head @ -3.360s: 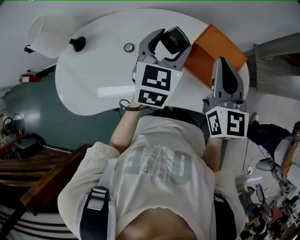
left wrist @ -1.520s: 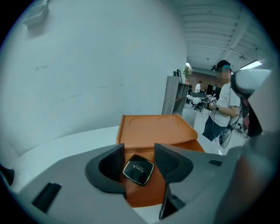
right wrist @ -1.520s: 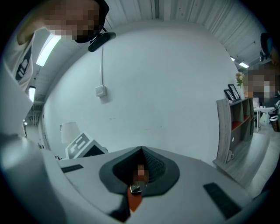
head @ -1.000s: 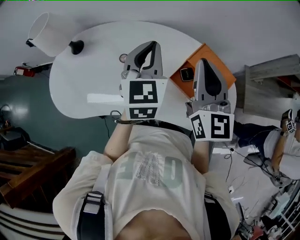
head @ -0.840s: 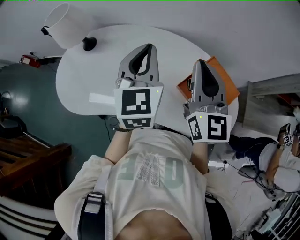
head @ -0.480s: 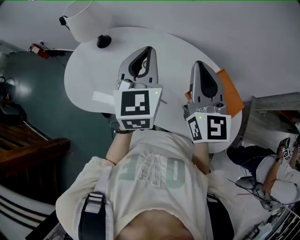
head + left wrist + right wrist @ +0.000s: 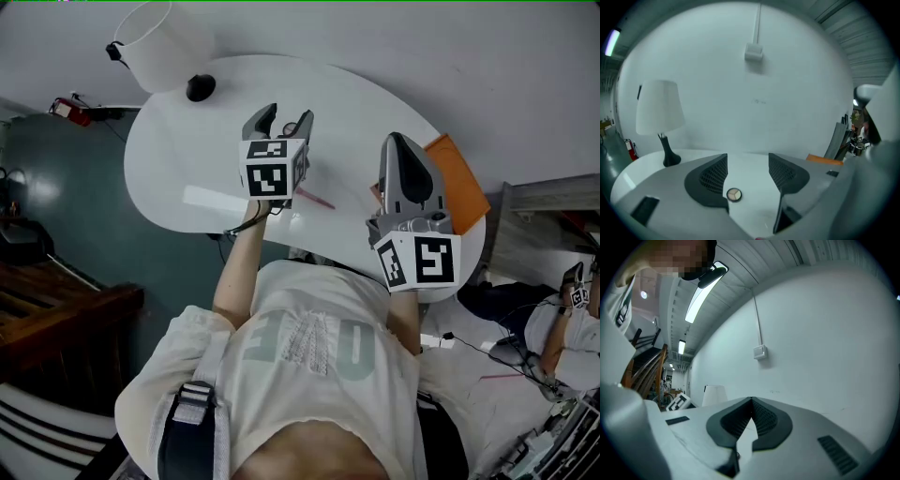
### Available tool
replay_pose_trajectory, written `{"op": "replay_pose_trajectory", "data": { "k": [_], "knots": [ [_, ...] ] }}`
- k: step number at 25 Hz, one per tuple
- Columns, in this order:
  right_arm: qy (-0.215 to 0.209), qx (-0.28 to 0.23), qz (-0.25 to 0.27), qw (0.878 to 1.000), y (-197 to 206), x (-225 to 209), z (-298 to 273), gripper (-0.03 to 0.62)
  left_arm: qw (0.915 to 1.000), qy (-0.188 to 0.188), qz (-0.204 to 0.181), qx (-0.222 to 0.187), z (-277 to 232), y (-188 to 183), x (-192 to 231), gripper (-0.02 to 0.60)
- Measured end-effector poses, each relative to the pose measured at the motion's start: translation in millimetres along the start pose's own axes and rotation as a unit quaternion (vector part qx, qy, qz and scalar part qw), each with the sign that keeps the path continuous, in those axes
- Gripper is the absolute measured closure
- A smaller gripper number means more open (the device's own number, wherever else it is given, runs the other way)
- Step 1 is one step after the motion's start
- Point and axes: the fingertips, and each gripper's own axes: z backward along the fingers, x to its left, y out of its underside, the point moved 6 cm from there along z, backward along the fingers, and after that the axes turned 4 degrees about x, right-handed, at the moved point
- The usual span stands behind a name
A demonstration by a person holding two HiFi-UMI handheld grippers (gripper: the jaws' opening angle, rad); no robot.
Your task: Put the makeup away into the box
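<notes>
My left gripper (image 7: 286, 114) reaches out low over the white table (image 7: 356, 103). Its jaws are opening and nothing is gripped. In the left gripper view a small round compact (image 7: 734, 194) with a three-tone pan lies on the table just beyond the parted left gripper (image 7: 747, 161), nearer the left finger. The head view hides the compact behind that gripper. A thin pink stick (image 7: 316, 198) lies on the table near the person. The orange box (image 7: 461, 180) sits at the table's right end, partly covered by my right gripper (image 7: 394, 141), which is shut and empty (image 7: 751, 401).
A white-shaded lamp (image 7: 161, 37) on a black base (image 7: 200, 87) stands at the table's far left end (image 7: 658, 117). A bare wall runs behind the table. A person (image 7: 562, 337) sits on the floor at the right, among cables.
My left gripper has moved forward and down toward the table, and its jaws have gone from shut to parted. The right gripper has stayed shut near the box. The head view has shifted.
</notes>
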Motion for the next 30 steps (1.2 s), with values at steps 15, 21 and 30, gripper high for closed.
{"op": "replay_pose_trajectory", "data": {
  "k": [15, 21, 30],
  "knots": [
    [0.048, 0.057, 0.013, 0.997, 20, -5, 6, 0.591, 0.9733, -0.04, -0.025, 0.225, -125, 130, 47, 0.287],
    [0.054, 0.064, 0.013, 0.996, 23, -9, 8, 0.591, 0.9713, -0.039, -0.025, 0.233, -132, 133, 47, 0.287],
    [0.052, 0.065, 0.015, 0.996, 23, -8, 9, 0.591, 0.9715, -0.013, -0.01, 0.236, -134, 133, 45, 0.344]
  ]
}}
